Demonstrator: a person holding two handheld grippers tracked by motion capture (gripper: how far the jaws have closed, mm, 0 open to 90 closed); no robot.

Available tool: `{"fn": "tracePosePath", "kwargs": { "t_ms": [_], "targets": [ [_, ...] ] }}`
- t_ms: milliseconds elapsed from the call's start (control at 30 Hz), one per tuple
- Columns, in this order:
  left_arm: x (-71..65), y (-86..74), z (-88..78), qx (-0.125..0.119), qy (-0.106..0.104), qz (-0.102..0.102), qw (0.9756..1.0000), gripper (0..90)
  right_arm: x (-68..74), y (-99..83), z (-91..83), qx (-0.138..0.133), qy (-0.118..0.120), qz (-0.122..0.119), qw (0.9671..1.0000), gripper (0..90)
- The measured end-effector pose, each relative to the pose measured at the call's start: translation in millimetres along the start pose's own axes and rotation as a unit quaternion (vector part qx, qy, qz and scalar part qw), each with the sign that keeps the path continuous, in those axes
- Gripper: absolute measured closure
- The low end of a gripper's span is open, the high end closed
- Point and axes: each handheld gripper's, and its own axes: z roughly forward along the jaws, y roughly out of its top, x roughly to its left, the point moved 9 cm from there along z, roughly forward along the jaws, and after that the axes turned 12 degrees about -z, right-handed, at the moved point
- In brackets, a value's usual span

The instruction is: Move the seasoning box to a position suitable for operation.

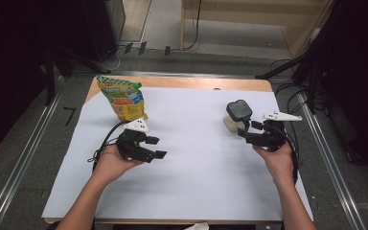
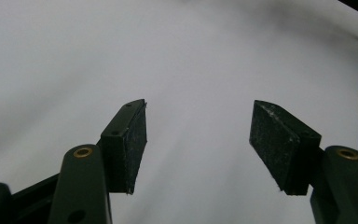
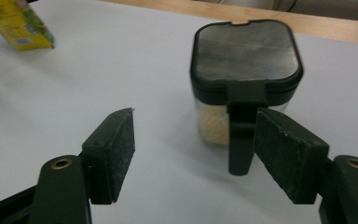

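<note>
Clear plastic canister (image 3: 246,70) with a black clip-lid and pale grains inside stands upright on the white table cover (image 1: 196,143) toward its far right, just ahead of the right gripper (image 1: 247,126), whose jaws gape with nothing between them and point at the canister from the near side. Left gripper (image 1: 155,147) rests low over the sheet in the left hand (image 1: 111,163), jaws likewise apart and empty, aimed rightward across the broad bare middle. Behind it a yellow snack bag (image 1: 122,98) stands near the sheet's far left edge, well apart from the canister.
</note>
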Motion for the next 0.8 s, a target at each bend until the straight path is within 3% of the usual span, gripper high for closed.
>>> {"fn": "tracePosePath", "kwargs": {
  "t_ms": [133, 167, 400, 800],
  "targets": [
    [1.1, -0.2, 0.2, 0.001, 0.002, -0.002, 1.0, 37.2, -9.1, 4.0, 4.4, 0.0, -0.009, -0.001, 1.0, 25.8],
    [2.1, -0.4, 1.0, 0.002, 0.001, -0.004, 1.0, 37.2, -16.1, 6.3, 10.5, 0.007, -0.015, 0.004, 0.9999, 21.0],
    [3.0, -0.2, 2.1, 0.002, 0.002, -0.006, 1.0, 37.2, -32.1, 9.0, 34.0, 0.023, -0.019, 0.012, 0.9995, 17.7],
    [2.4, -8.2, 0.1, 0.006, 0.008, -0.01, 0.9999, 37.3, -36.7, 3.6, 77.6, 0.047, -0.042, 0.001, 0.998, 13.7]
  ]
}}
